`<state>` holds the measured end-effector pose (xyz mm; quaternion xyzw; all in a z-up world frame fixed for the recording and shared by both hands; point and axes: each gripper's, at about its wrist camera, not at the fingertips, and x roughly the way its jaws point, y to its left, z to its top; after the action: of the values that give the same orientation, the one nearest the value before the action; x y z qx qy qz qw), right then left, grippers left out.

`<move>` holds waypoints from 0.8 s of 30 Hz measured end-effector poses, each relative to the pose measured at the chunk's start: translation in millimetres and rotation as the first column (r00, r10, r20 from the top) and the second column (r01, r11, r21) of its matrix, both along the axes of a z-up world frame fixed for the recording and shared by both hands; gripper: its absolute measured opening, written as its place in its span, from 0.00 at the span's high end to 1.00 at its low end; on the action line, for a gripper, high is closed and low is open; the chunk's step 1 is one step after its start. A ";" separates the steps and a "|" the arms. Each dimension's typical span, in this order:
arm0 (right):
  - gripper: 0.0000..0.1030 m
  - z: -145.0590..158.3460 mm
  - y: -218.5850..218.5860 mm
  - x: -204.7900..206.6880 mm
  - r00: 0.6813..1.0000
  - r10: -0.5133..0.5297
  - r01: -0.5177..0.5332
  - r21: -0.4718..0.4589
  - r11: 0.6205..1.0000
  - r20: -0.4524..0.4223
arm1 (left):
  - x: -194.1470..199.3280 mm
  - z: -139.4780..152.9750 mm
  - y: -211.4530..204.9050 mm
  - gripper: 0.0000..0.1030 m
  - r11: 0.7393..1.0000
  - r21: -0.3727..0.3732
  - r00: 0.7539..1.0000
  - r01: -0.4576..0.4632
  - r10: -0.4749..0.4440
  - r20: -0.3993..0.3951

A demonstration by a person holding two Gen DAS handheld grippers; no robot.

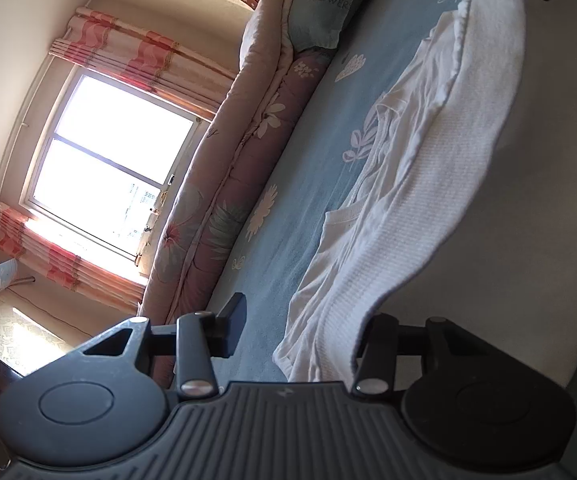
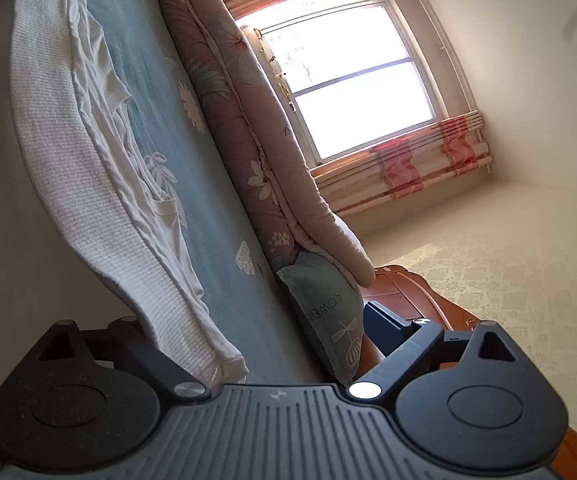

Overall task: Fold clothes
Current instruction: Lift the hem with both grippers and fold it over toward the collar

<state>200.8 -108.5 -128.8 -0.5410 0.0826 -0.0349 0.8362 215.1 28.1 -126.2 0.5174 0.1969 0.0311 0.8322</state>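
Lying limp between both claws' spread fingers, left claw (image 1: 296, 332) and right claw (image 2: 248, 344) released, soft light shirt (image 1: 400, 216) on bed (image 1: 288, 200); best pinched at hem corners.

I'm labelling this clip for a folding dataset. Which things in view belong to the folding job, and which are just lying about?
Belongs to the job:
- white waffle-knit garment, draped across both views
- thin white garment lying on the bed
- left hand-held gripper, jaws open
- right hand-held gripper, jaws open

Just lying about:
- blue bedsheet
- rolled floral quilt
- "FLOWERS" pillow
- curtains
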 end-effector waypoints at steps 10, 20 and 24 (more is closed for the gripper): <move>0.06 -12.8 2.3 71.2 1.000 -0.029 0.029 -0.002 1.000 -0.004 | 58.3 -6.3 5.2 0.54 1.000 0.008 1.000 0.016 -0.016 -0.007; 0.06 -26.0 -5.2 107.1 0.994 -0.041 0.047 0.054 0.997 -0.106 | 104.3 -30.1 17.2 0.55 0.997 -0.069 0.982 0.038 -0.050 -0.180; 0.06 -13.2 -17.5 109.9 0.977 -0.011 0.046 0.159 0.986 -0.214 | 100.3 -14.6 32.1 0.42 0.985 -0.174 0.971 0.007 -0.048 -0.233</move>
<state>310.7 -126.1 -141.9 -0.4701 0.1819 0.0178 0.8635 315.5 60.2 -140.8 0.4464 0.2893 -0.0591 0.8447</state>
